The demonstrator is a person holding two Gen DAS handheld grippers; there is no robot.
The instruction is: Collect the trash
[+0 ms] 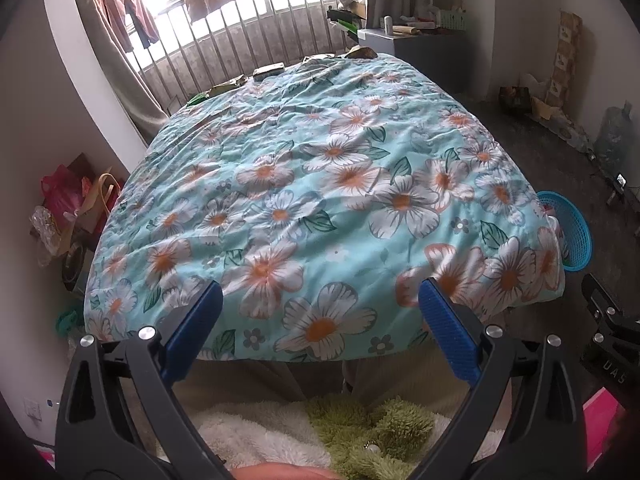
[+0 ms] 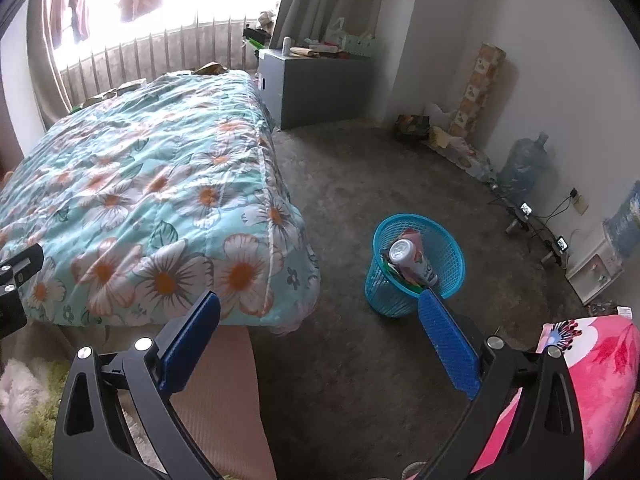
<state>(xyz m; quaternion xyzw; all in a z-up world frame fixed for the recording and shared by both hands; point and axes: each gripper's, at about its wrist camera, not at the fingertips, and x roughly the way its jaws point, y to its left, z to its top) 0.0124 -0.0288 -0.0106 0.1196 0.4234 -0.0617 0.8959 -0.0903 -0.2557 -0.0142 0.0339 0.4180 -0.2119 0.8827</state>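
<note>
A blue mesh trash basket (image 2: 448,252) stands on the floor right of the bed. It holds a silver can (image 2: 408,258) and wrappers. The basket also shows at the bed's right edge in the left wrist view (image 1: 572,232). Several flat wrappers (image 1: 268,71) lie along the far edge of the flowered quilt (image 1: 320,184). My left gripper (image 1: 320,304) is open and empty above the quilt's near edge. My right gripper (image 2: 320,312) is open and empty over the floor, near the basket.
A grey cabinet (image 2: 320,84) stands beyond the bed. Water jugs (image 2: 524,164), cables and clutter line the right wall. Bags (image 1: 68,200) sit left of the bed. A pink pillow (image 2: 600,380) is at my right, fluffy fabric (image 1: 360,432) below.
</note>
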